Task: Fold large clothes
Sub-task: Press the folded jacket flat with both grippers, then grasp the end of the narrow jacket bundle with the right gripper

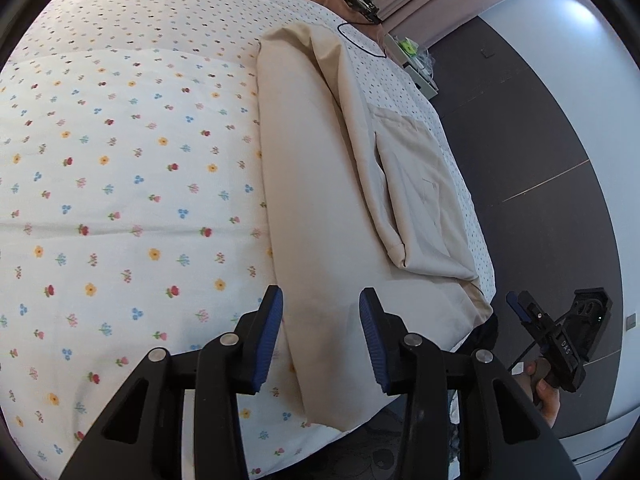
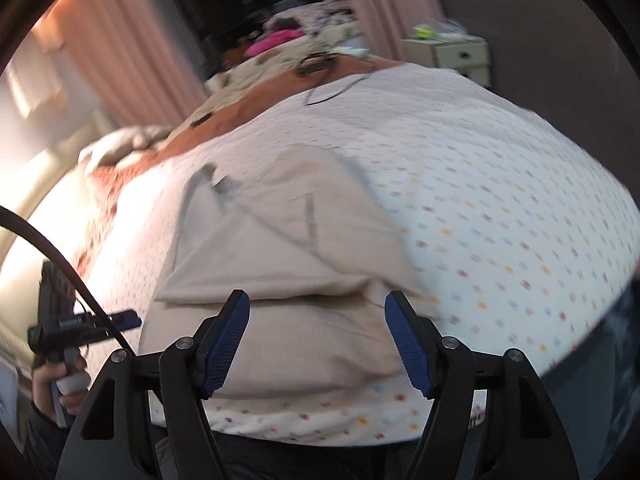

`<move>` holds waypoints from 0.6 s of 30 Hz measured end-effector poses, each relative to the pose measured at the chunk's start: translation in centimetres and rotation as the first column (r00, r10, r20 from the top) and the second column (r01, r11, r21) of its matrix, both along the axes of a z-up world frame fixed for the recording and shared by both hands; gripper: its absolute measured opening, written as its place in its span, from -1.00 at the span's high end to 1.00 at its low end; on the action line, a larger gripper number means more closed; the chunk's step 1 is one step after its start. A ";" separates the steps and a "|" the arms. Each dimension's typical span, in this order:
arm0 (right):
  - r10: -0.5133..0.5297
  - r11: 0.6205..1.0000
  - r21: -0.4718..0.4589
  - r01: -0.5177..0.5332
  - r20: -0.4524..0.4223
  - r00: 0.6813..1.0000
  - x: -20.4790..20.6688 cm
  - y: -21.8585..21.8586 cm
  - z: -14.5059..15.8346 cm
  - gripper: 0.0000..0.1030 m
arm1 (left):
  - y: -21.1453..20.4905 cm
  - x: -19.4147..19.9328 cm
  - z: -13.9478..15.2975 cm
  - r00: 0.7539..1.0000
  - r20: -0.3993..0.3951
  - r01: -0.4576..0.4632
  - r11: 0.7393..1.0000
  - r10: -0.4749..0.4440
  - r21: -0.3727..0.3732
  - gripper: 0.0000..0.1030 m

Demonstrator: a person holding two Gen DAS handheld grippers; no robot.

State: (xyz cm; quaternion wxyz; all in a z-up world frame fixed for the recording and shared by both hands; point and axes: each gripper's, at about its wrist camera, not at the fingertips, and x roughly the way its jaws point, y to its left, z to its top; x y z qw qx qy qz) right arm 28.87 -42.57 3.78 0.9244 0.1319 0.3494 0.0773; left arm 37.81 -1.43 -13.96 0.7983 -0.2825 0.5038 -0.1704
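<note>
A large beige garment (image 1: 320,200) lies folded lengthwise on the flowered bedspread (image 1: 120,160), with a smaller folded flap (image 1: 416,200) on its right side. My left gripper (image 1: 320,340) is open and empty, its blue pads either side of the garment's near end, just above it. The right gripper (image 1: 532,316) shows at the right, off the bed edge, held by a hand. In the blurred right wrist view the garment (image 2: 280,240) lies ahead, and my right gripper (image 2: 318,344) is open and empty over its near edge. The left gripper (image 2: 96,324) shows at the left.
A black cable (image 1: 360,36) lies on the far part of the bed, with a brown blanket (image 2: 256,100) and piled clothes (image 2: 280,40) beyond. A white bedside cabinet (image 2: 452,56) stands by the far wall. Dark floor (image 1: 540,160) runs along the bed's right edge.
</note>
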 end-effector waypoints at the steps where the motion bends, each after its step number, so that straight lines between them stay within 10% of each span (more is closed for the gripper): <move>1: 0.024 1.000 -0.015 -0.024 -0.002 1.000 0.3 0.6 0.2 -0.33 | 0.3 -0.3 0.1 1.000 0.002 -0.004 1.000 0.004 -0.001 0.21; 18: 0.358 0.883 -0.267 -0.387 -0.153 0.921 8.8 16.6 -1.3 -0.33 | 8.6 -3.3 -1.6 0.989 -0.014 -0.149 0.986 0.149 -0.068 0.21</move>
